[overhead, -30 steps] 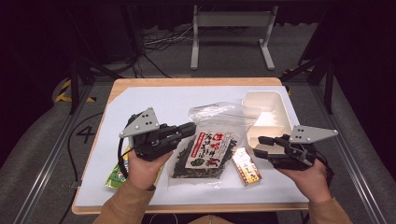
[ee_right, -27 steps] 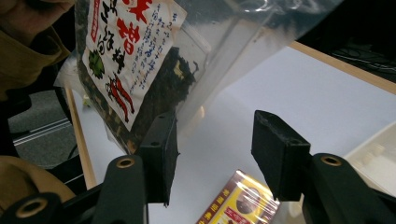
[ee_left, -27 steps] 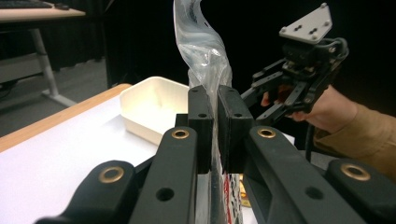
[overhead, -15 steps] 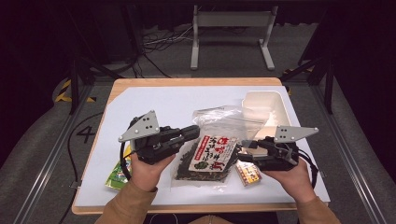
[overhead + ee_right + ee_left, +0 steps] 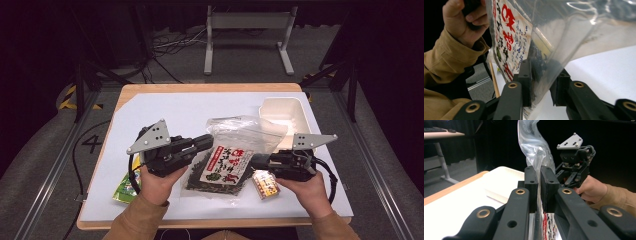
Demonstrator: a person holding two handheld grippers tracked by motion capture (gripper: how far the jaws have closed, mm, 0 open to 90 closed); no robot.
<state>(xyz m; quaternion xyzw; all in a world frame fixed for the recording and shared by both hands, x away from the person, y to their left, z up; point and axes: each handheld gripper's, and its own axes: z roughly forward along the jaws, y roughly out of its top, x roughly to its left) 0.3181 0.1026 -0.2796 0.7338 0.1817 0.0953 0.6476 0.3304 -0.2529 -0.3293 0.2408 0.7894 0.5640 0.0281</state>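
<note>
The left gripper [image 5: 207,141] is pinched tight on the left edge of the clear plastic bag [image 5: 240,145], which holds a seaweed packet [image 5: 222,167] and hangs just above the desk [image 5: 165,112]. The right gripper [image 5: 255,161] sits at the bag's right edge; its jaws have just been closing with the film between them, though contact on the far pad appears incomplete. A white tray [image 5: 282,112] stands behind the bag. A small snack pack [image 5: 265,184] and a green packet [image 5: 125,185] lie near the front.
</note>
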